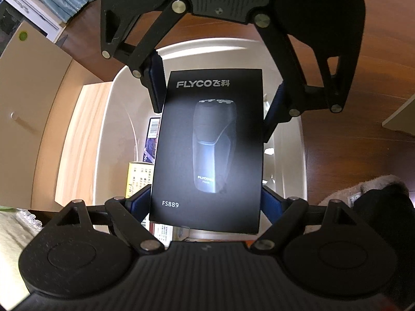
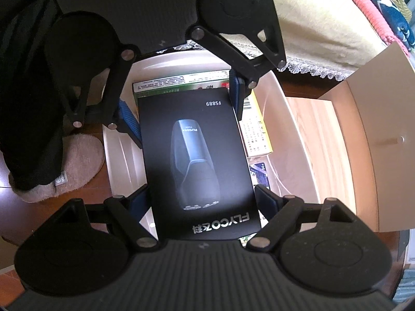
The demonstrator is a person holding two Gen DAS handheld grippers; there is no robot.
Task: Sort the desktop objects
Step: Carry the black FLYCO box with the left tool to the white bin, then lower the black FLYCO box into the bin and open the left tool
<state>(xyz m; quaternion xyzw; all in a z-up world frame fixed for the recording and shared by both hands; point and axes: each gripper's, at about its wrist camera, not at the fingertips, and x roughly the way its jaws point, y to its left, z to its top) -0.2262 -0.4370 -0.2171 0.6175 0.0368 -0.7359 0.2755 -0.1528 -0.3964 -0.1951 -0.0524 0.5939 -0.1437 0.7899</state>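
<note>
**Shaver box held over the bin by both claws**

Now the black shaver box (image 1: 207, 142) sits at the centre of both wrist views, gripped at opposite ends: the left claw (image 1: 206, 202) pinches the end marked FS889 at the bottom of its frame, and the right claw (image 2: 201, 198) pinches the logo end. Each claw stands wide, its blue pads pressed on the box's long sides. Below it lies the white bin (image 1: 116, 103), which already holds a yellow box (image 2: 256, 134), a green box (image 2: 179, 83) and a blue packet (image 1: 151, 140). By my reading, the step in hand is lowering the shaver box into the bin. Next, it probably needs setting flat on those contents, then both claws spreading together so neither end tips.
</note>
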